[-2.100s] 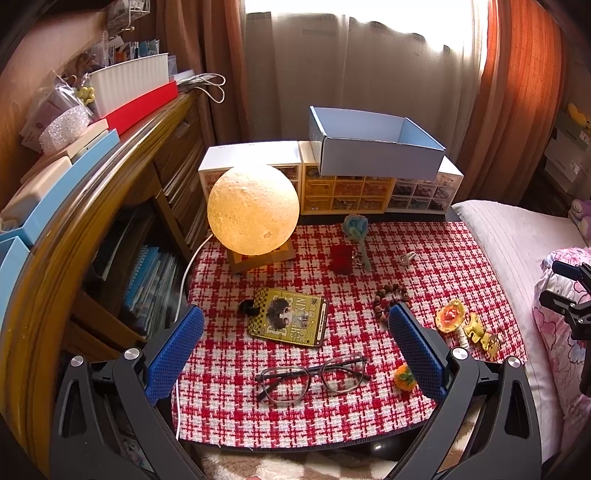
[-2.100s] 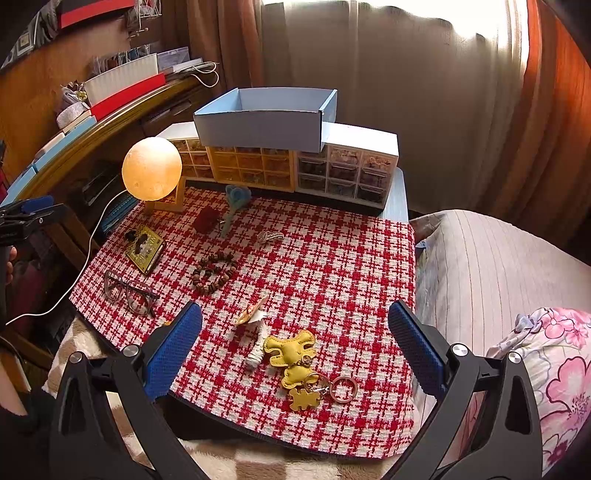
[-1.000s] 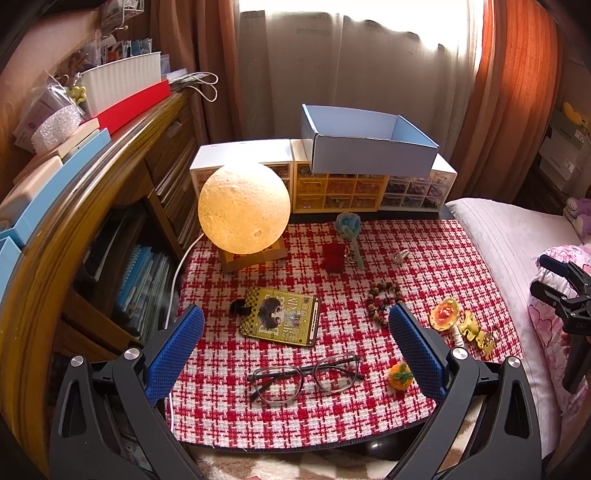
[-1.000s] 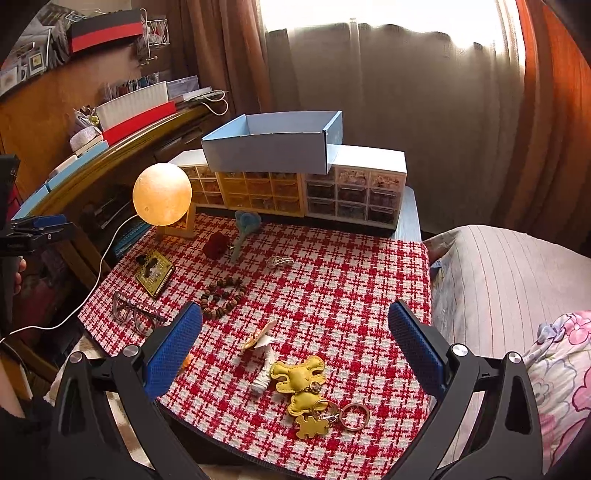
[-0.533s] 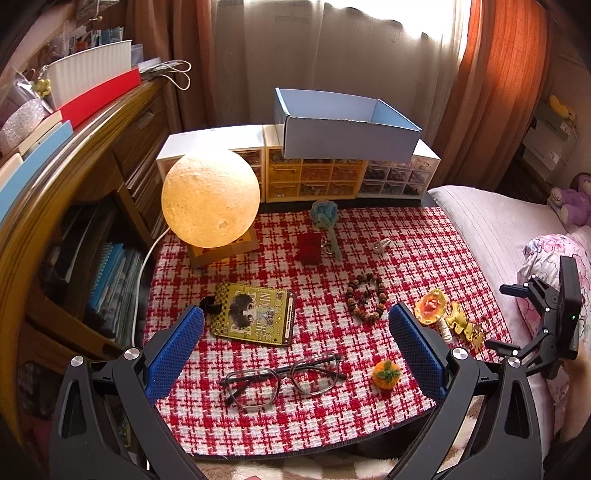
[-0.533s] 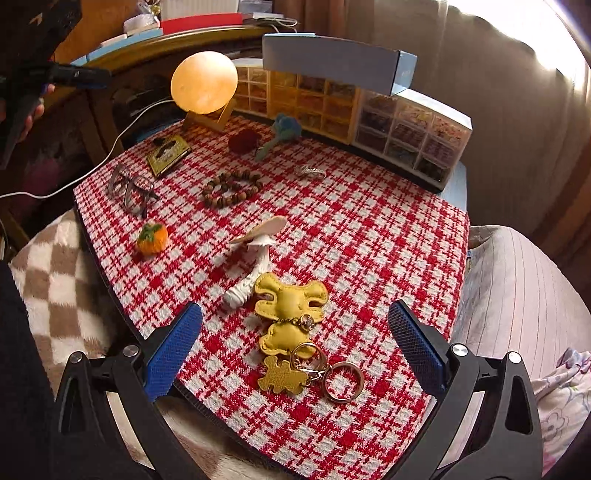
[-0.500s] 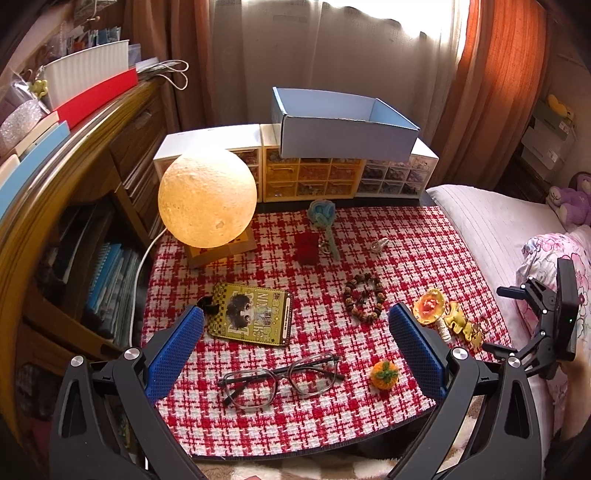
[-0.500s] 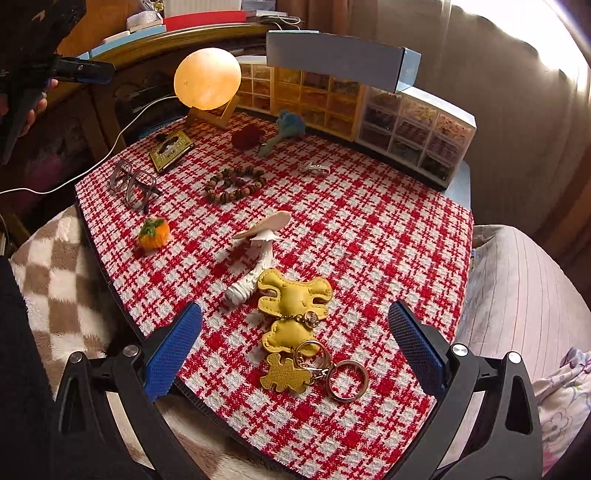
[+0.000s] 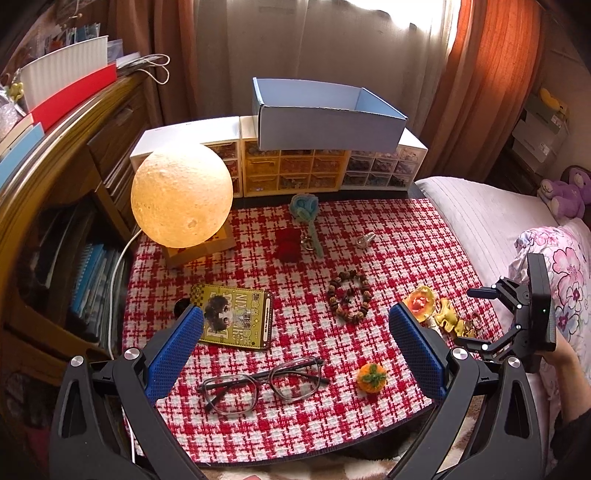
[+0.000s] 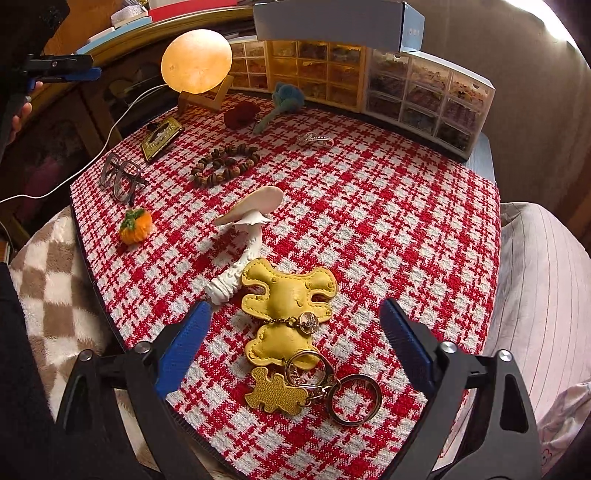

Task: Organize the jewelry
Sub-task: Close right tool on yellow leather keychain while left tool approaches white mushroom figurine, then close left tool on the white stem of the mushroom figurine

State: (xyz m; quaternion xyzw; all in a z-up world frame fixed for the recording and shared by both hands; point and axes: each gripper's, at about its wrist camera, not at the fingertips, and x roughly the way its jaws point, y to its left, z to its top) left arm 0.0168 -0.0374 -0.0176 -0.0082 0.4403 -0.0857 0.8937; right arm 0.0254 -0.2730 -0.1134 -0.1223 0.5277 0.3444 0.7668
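With its jaws apart but closing, the right gripper (image 10: 293, 332) straddles the yellow leather keychain (image 10: 286, 306) on the checked cloth (image 10: 388, 229), and could snag the touching white mushroom charm (image 10: 243, 236); the left gripper (image 9: 295, 339) hangs open, empty.

A glowing moon lamp (image 9: 181, 195) stands behind eyeglasses (image 9: 258, 384) and a yellow card (image 9: 236, 320).

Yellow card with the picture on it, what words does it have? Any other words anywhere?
"NINA": big letters on the yellow card, seen in the left wrist view; only a partial read.
The card's smaller print: too small to read.
Blue box, small marks on its end: too blurred to read.
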